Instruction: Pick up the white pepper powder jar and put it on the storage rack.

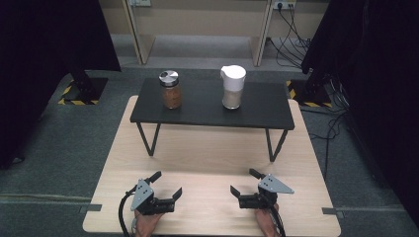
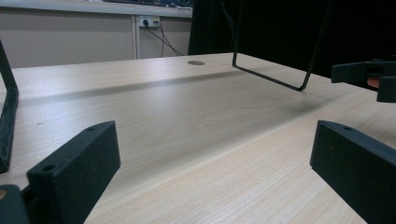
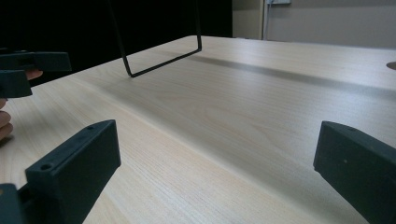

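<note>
Both the left gripper [image 1: 168,185] and right gripper [image 1: 244,181] are rested on the table [image 1: 207,148] with fingers spread apart, nothing between them, ready for the jar [image 1: 171,90] and jug [image 1: 232,87] well beyond.

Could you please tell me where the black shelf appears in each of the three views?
High view: the shelf stands at centre, across the table's far half.
Left gripper view: its wire legs show at the left edge and the upper right.
Right gripper view: one leg shows at upper left.
Shared landmark: the light wooden table.
</note>
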Available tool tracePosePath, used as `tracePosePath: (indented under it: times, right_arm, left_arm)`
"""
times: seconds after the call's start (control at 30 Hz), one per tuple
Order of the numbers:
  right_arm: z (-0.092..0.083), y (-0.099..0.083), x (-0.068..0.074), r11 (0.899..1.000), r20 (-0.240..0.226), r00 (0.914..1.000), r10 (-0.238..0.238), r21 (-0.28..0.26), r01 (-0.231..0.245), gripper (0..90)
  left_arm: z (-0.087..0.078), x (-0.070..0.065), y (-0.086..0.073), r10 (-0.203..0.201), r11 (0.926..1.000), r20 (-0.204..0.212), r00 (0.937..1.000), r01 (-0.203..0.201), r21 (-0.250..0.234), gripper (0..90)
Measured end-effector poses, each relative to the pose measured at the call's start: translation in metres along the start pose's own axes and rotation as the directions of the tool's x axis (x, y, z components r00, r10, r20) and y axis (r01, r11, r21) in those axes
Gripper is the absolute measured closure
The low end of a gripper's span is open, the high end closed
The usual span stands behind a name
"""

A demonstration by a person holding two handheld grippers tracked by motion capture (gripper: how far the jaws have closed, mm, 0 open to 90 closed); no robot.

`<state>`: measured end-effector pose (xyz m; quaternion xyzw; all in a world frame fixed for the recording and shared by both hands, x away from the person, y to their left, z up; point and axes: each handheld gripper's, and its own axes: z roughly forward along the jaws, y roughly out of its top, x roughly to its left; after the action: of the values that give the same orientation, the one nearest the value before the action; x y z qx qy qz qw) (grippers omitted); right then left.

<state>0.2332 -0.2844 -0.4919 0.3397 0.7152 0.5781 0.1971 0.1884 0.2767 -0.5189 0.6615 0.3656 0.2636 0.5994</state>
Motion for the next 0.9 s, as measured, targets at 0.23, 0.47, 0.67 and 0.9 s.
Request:
tracePosePath:
  times: [0.23, 0.47, 0.67, 0.9]
  right_arm:
    - [-0.0004, 0.0001, 0.0015, 1.000, 0.007, 1.0000, -0.001, 0.002, 0.001, 0.5]
    - [-0.0004, -0.0004, 0.0007, 1.000, 0.007, 1.0000, 0.006, 0.001, -0.006, 0.5]
    - [-0.0002, 0.0001, 0.0007, 1.000, 0.005, 1.0000, 0.006, 0.005, -0.006, 0.5]
    - [-0.0001, 0.0002, 0.0007, 1.000, 0.005, 1.0000, 0.006, 0.006, -0.006, 0.5]
  left_arm:
    - [0.0002, 0.0002, 0.0005, 0.002, 1.0000, 0.004, 1.0000, -0.002, 0.003, 0.8]
    - [0.0004, -0.0003, 0.0005, 0.005, 1.0000, 0.003, 1.0000, -0.005, 0.003, 0.8]
    - [0.0005, -0.0001, 0.0006, 0.005, 1.0000, 0.004, 1.0000, -0.005, 0.004, 0.8]
    - [0.0004, 0.0000, 0.0005, 0.002, 1.0000, 0.005, 1.0000, -0.002, 0.003, 0.8]
